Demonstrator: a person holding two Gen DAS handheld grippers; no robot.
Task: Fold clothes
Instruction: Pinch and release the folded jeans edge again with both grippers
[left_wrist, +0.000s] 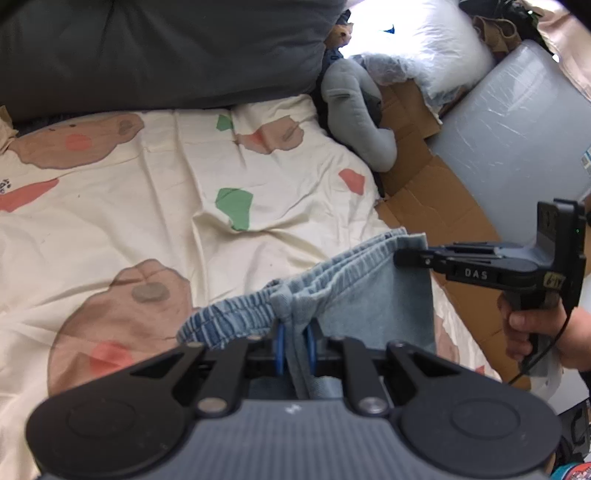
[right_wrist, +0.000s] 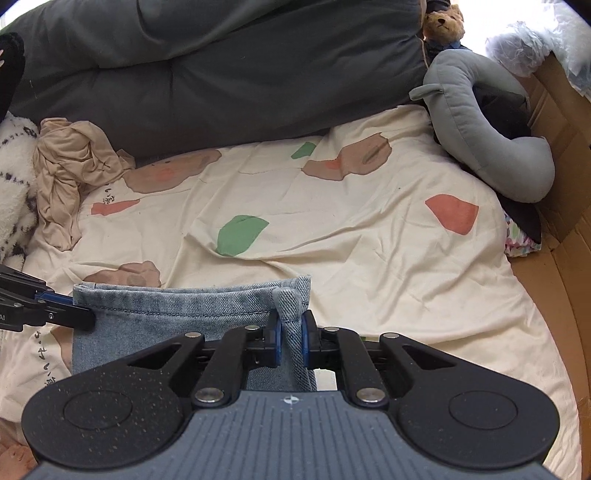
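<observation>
I have the jeans pinched at two corners of the waistband and hanging between my tools above the bedsheet. My left gripper is clamped narrow on one end, blue pads pressing the denim by the elastic waist. My right gripper is squeezed just as tight on the other corner, right at the folded seam — from the left camera I see it reach in from the side with a hand around its handle. The denim hangs down from both grips. Beyond it lie a grey plush toy, a dark duvet, a crumpled beige garment and cardboard.
</observation>
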